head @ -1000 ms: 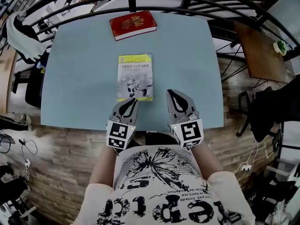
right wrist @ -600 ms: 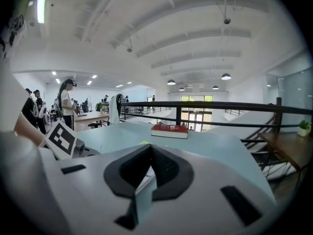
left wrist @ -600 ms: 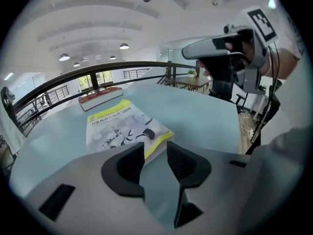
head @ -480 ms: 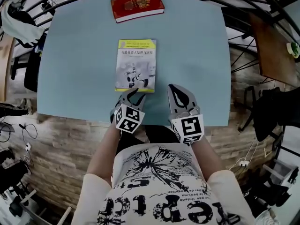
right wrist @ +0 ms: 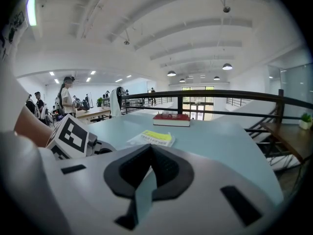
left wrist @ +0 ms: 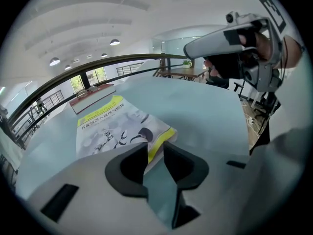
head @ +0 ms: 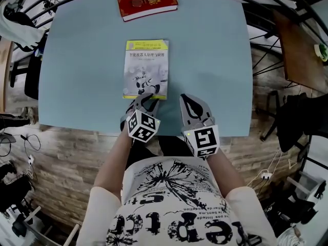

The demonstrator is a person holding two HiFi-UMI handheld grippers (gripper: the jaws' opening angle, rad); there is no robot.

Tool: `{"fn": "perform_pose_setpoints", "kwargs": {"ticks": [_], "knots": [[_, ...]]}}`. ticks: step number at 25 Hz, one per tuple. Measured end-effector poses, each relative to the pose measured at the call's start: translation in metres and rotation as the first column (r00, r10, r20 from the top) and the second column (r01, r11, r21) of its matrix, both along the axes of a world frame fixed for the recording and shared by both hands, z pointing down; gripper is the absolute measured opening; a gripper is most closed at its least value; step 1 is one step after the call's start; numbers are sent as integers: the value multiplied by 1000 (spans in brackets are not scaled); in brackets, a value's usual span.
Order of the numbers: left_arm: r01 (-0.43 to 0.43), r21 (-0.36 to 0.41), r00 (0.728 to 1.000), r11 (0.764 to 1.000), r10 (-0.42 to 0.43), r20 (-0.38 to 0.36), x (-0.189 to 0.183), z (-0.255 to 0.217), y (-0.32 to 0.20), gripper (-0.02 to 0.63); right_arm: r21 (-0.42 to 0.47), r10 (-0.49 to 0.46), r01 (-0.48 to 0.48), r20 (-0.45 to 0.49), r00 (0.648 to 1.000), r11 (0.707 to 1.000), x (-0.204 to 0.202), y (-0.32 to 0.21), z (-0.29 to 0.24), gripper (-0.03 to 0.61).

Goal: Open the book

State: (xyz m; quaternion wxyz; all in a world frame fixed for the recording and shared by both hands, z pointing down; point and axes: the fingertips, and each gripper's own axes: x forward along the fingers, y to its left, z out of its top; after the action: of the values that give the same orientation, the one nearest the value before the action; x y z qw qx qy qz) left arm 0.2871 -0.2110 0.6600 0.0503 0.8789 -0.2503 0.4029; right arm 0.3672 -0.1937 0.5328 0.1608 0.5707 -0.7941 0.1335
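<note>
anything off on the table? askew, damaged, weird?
Nothing stands out. The yellow book lies flat and closed on the table; the red book sits slightly angled by the far edge, also closed. No damage shows. The left gripper is at the yellow book's near edge, jaws apart.

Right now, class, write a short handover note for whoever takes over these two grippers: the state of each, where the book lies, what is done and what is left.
Left gripper: open, low over the table, fingers apart with the near right corner of the book at the gap, not clamped.
Right gripper: shut and empty, beside the left one near the table's front edge, off the book.
Book: flat in the middle of the table, cover up, closed. A red book lies closed at the far edge.
Done: the approach to the corner only.
Left: probably catch the cover at that corner and lift it open.
</note>
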Motion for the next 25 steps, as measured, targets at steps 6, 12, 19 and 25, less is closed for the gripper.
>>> {"fn": "perform_pose_setpoints", "kwargs": {"ticks": [6, 12, 19, 25], "knots": [[19, 1, 999, 1000, -19, -45, -3, -9, -2, 32, -1, -8, 8, -5, 1000, 1000, -5, 1, -1, 11], [29, -1, 995, 1000, -28, -97, -9, -24, -6, 20, 16, -19, 19, -14, 1000, 1000, -16, 0, -11, 11], [80, 10, 977, 997, -77, -198, -29, -53, -11, 18, 29, -43, 44, -27, 999, 999, -41, -1, -22, 11], [169, 50, 940, 984, -146, -310, -63, -90, -22, 18, 40, -67, 68, -30, 997, 997, -72, -7, -29, 11]]}}
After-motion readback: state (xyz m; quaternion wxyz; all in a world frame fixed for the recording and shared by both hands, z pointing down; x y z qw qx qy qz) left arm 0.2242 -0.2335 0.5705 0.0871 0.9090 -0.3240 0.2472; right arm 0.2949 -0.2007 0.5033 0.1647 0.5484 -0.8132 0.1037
